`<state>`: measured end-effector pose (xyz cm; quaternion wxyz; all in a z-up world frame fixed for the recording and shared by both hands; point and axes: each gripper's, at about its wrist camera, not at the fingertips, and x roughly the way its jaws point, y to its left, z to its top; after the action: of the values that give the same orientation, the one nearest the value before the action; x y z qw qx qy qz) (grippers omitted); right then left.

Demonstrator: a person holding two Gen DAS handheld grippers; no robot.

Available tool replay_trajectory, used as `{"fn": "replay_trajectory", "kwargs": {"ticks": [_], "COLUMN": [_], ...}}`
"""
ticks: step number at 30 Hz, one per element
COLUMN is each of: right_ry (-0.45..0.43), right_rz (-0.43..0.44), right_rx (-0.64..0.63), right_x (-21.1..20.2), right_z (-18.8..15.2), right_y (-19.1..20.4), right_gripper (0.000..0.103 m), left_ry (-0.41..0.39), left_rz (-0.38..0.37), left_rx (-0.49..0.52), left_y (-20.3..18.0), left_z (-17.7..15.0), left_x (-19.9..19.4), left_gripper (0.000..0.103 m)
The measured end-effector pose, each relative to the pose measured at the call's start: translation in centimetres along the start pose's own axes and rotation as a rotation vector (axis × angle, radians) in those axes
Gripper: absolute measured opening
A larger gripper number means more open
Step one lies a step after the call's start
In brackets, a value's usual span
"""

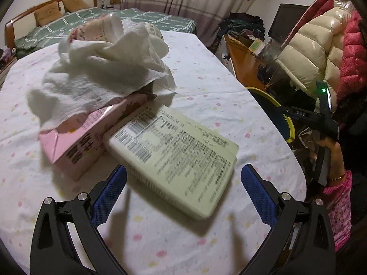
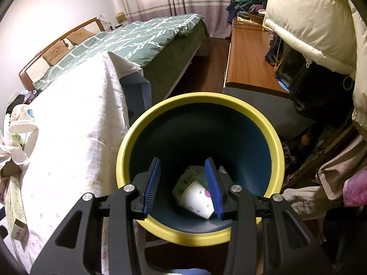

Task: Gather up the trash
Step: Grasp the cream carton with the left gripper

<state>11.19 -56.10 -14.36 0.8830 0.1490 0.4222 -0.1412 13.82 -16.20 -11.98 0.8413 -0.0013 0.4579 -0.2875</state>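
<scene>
In the left wrist view my left gripper is open, its blue pads on either side of the near end of a pale green carton lying flat on the table. A pink carton lies beside it under crumpled white tissue, with paper cups behind. In the right wrist view my right gripper is open and empty above a yellow-rimmed blue bin. A white paper cup and green packaging lie in the bin's bottom.
The table has a white dotted cloth and the bin stands off its right edge. A bed, a wooden desk and hanging coats surround the spot. Cups and cartons sit at the table's left in the right wrist view.
</scene>
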Motion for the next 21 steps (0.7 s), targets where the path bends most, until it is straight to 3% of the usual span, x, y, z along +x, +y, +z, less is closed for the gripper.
{"fn": "replay_trajectory", "kwargs": {"ticks": [8, 14, 21], "right_ry": [-0.007, -0.010, -0.018], "right_rz": [0.002, 0.001, -0.005], "right_rx": [0.014, 0.015, 0.013], "right_x": [-0.4, -0.7, -1.3], "right_z": [0.2, 0.1, 0.2], "right_y": [-0.6, -0.7, -1.0], "right_gripper": [0.039, 0.039, 0.039], "left_ry": [0.000, 0.028, 0.097], "left_rz": [-0.054, -0.074, 0.048], "left_rx": [0.093, 0.205, 0.299], "left_y": [-1.9, -5.6, -9.0], "left_z": [3.1, 5.4, 5.5], "left_x": [2.1, 4.5, 6.8], "left_gripper": [0.098, 0.098, 0.098]}}
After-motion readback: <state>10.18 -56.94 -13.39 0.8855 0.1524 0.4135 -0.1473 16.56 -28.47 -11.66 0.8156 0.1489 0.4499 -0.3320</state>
